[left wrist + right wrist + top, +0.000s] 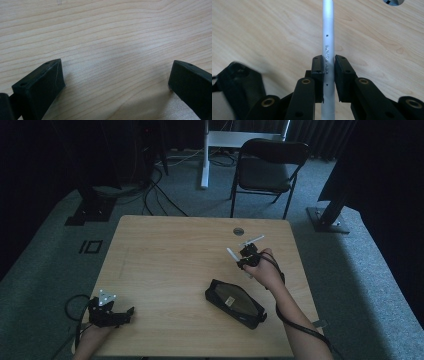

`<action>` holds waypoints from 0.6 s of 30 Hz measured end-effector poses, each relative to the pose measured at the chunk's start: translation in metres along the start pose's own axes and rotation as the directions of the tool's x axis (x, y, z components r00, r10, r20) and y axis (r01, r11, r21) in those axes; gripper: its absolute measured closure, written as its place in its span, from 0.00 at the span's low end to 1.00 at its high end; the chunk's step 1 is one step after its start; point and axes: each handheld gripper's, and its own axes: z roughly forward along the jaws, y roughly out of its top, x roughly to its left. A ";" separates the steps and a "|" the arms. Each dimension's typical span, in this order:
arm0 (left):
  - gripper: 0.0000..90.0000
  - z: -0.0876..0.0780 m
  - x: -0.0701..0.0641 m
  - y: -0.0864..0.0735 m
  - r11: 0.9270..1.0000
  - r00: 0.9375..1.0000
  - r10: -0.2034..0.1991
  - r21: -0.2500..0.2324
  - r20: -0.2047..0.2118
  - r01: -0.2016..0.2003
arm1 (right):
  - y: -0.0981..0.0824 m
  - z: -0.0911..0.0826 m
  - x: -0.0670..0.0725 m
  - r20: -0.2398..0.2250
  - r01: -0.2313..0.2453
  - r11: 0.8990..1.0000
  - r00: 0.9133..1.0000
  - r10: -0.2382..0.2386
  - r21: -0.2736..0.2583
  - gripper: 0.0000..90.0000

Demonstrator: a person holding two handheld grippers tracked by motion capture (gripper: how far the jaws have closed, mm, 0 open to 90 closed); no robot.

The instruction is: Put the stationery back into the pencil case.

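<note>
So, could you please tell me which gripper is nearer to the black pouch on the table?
Right. The right gripper hovers just beyond the black pouch, clamping a pen; the left gripper sits far across the table.

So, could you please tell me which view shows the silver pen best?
The right gripper view: the pen runs up the middle, clamped between the right tongs, its lettering legible. The high view shows it as a thin pale stick. The left gripper view looks at bare table.

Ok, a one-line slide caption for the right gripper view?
Right gripper clamped on a silver pen printed "KEY POINTS", held above the wooden table.
</note>
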 end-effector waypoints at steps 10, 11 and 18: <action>0.00 0.000 0.000 0.000 1.000 1.000 0.000 0.000 0.000 0.000 | -0.006 -0.015 0.006 -0.027 0.021 0.999 0.999 -0.022 -0.027 0.87; 0.00 0.000 0.000 0.000 1.000 1.000 0.000 0.000 0.000 0.000 | -0.007 -0.015 0.006 -0.031 0.022 0.999 0.999 -0.023 -0.028 0.87; 0.00 0.000 0.000 0.000 1.000 1.000 0.000 0.000 0.000 0.000 | -0.013 -0.028 0.009 -0.040 0.035 0.998 0.999 -0.037 -0.050 0.87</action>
